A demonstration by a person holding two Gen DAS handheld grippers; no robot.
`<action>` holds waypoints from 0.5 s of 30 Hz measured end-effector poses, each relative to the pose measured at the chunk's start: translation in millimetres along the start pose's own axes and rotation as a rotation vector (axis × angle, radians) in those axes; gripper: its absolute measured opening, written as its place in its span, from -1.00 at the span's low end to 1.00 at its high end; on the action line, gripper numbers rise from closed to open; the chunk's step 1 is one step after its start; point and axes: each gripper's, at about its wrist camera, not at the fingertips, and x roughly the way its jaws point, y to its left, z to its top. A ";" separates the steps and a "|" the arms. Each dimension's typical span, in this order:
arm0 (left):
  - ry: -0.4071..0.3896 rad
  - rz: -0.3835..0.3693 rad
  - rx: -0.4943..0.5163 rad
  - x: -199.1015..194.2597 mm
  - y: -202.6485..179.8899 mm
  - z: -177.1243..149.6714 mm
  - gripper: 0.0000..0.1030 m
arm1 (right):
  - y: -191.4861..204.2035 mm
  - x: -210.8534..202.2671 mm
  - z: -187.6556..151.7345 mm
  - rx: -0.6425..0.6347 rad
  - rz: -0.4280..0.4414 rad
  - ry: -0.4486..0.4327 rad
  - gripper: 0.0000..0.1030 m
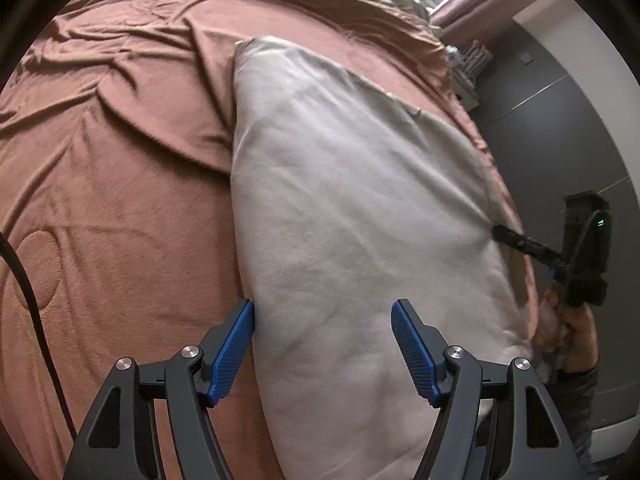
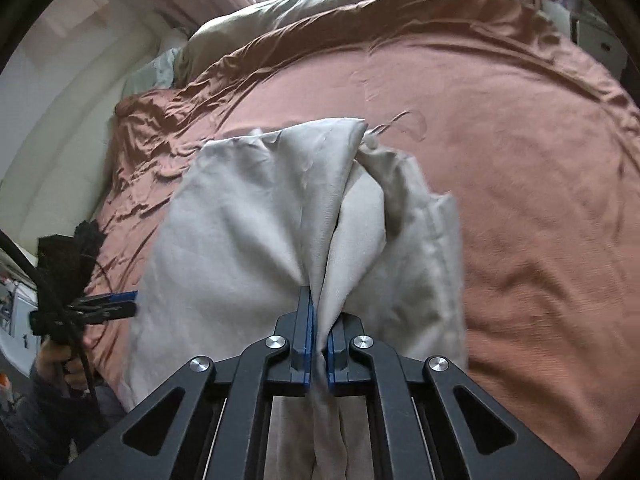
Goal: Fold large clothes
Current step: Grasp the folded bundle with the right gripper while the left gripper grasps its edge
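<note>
A: What's the surface?

B: A bed, spread with a rust-brown blanket (image 1: 120, 184), soft-napped, wrinkled, with stitched curving patterns. An olive duvet (image 2: 280, 12) bunches at the far end below a bright window. Grey wall panels (image 1: 560, 128) stand beside the bed, and a pale curved wall (image 2: 60, 100) on the other side.

A: And the garment?

B: A pale beige cloth (image 1: 360, 220), smooth woven fabric, lies folded lengthwise on the blanket, tapering to a corner at the far end.

A: The tools?

B: The left gripper (image 1: 324, 348) hovers spread wide, its ribbed blue pads (image 1: 232, 352) straddling the cloth's near end. The right gripper (image 2: 318, 344) is clamped on a gathered pleat of cloth, which drapes up in loose folds.
</note>
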 end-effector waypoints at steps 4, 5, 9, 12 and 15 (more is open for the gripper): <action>0.005 -0.107 0.032 -2.2 -24.5 2.1 0.38 | -17.9 -7.1 -18.4 0.032 -0.041 -0.007 -0.97; 0.013 -0.103 0.052 0.0 -33.0 2.5 0.38 | -21.8 -3.0 -22.7 0.044 -0.031 0.000 -0.96; -0.003 -0.011 0.093 2.5 -40.9 7.3 0.38 | -16.3 10.2 -26.4 0.095 -0.035 0.014 -0.93; -0.036 0.024 0.060 -5.3 -22.7 13.3 0.44 | -20.6 2.0 -26.2 0.114 -0.039 0.010 -0.73; -0.037 0.049 0.005 -2.1 -0.8 20.1 0.54 | -30.8 -10.5 -25.4 0.154 -0.009 -0.005 -0.07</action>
